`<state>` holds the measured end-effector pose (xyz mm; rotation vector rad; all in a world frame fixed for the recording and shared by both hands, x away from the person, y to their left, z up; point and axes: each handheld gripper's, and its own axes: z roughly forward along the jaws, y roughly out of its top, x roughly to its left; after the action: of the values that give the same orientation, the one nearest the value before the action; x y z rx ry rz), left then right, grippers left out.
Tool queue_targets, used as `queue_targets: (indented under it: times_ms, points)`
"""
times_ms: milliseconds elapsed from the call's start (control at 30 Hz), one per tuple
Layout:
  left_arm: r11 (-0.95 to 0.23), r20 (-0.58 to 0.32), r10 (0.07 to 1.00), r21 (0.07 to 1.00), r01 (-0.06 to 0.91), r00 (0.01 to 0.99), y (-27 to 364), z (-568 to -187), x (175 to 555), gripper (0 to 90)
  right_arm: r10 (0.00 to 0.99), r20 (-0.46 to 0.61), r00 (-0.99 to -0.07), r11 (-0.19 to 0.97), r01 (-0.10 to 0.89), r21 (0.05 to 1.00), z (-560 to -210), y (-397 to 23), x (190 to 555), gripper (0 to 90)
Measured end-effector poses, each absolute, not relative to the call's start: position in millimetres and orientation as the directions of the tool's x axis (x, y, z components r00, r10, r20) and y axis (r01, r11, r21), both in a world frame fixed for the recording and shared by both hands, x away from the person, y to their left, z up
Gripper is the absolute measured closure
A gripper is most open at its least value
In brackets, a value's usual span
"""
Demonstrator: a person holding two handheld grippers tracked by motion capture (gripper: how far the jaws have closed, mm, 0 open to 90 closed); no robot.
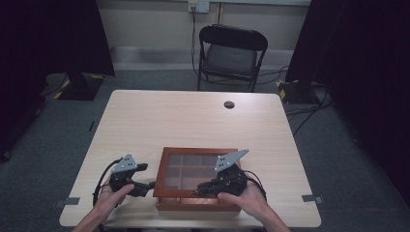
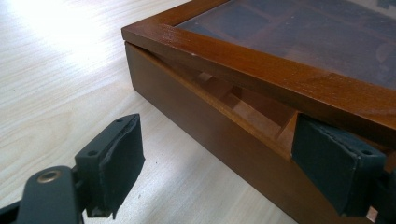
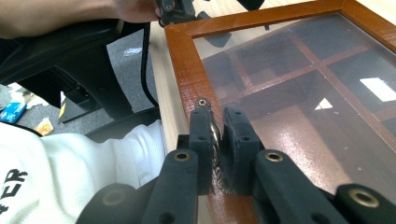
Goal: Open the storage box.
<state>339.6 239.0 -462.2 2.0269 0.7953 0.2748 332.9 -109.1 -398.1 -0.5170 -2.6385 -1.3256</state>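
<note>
- wooden box [image 1: 196, 193]: a shallow case with a glass-panelled lid [image 3: 299, 93], standing at the near edge of the bench [image 1: 193, 118], between the person's two hands; empty compartments show through the glass.
- right tongs [image 3: 218, 122]: clenched on a small metal knob [image 3: 202, 102] at the near rim of the lid frame, the two pads pressed together with almost no gap. in the high view they sit over the box's front right part [image 1: 209, 186].
- left tongs [image 1: 147, 184]: released, standing wide at the box's left side. in the left gripper view one pad [image 2: 119, 161] hangs over the bench clear of the wood, and the other [image 2: 334, 165] lies in the slit between lid and base; whether it presses there cannot be told.
- progress, as a judgement: the lid is already raised a little at the left side, a wedge of dark gap showing under its frame [image 2: 261, 70], so opening has begun.
- what remains, as a judgement: swinging the lid fully up and letting go; the compartments hold nothing yet.
</note>
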Motion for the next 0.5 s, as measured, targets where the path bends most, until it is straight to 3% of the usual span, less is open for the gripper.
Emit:
queue_targets:
  times_ms: [367,500]
  points:
    - [-0.37,-0.113,0.621,0.83,0.418,0.775,235.9,-462.0,339.2,21.3,0.238,0.299,-0.924,0.544,0.382,0.747,-398.6,-110.9,335.0,82.9]
    - [-0.365,-0.108,0.62,0.838,0.407,0.777,235.6,-461.3,339.2,21.8,0.239,0.28,-0.93,0.55,0.367,0.75,-398.7,-111.3,334.3,77.6]
